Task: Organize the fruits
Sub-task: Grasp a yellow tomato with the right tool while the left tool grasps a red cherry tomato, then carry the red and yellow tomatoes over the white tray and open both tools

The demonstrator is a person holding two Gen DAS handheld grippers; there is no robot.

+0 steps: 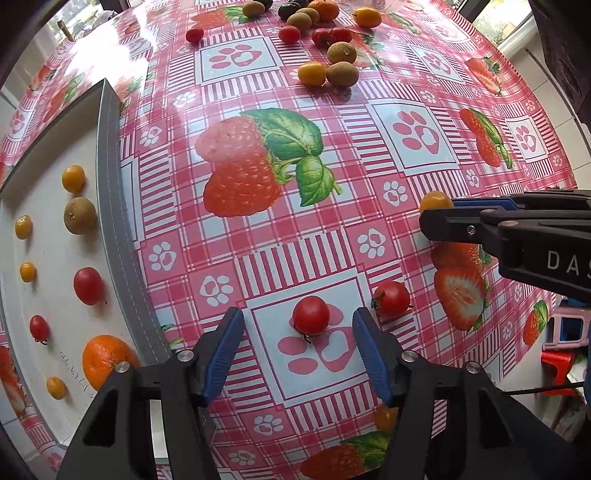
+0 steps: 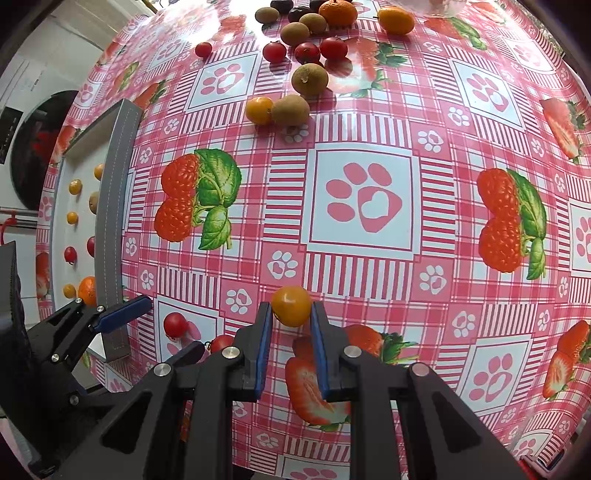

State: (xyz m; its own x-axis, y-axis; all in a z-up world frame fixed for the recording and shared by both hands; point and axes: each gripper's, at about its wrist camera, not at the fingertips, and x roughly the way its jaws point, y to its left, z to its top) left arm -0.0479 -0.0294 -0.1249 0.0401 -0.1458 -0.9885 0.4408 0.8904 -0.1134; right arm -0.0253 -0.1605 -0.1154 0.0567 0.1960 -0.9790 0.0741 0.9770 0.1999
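A red cherry tomato (image 1: pixel 311 315) lies on the strawberry-print tablecloth between the blue pads of my left gripper (image 1: pixel 298 318), which is open and not touching it. Just to its right lies a second red tomato (image 1: pixel 391 298). My right gripper (image 2: pixel 291 308) is shut on a small yellow-orange fruit (image 2: pixel 291 305) and holds it just above the cloth. From the left wrist view that gripper (image 1: pixel 436 214) enters from the right. A white tray with a grey rim (image 1: pixel 110 184) on the left holds several sorted fruits in rows.
Loose fruit is heaped at the far side of the table: red tomatoes (image 2: pixel 306 51), brown kiwi-like fruits (image 2: pixel 309 79), yellow ones (image 2: pixel 259 110) and a mandarin (image 2: pixel 338 13). A pink stool (image 1: pixel 565 328) stands on the floor beyond the table's right edge.
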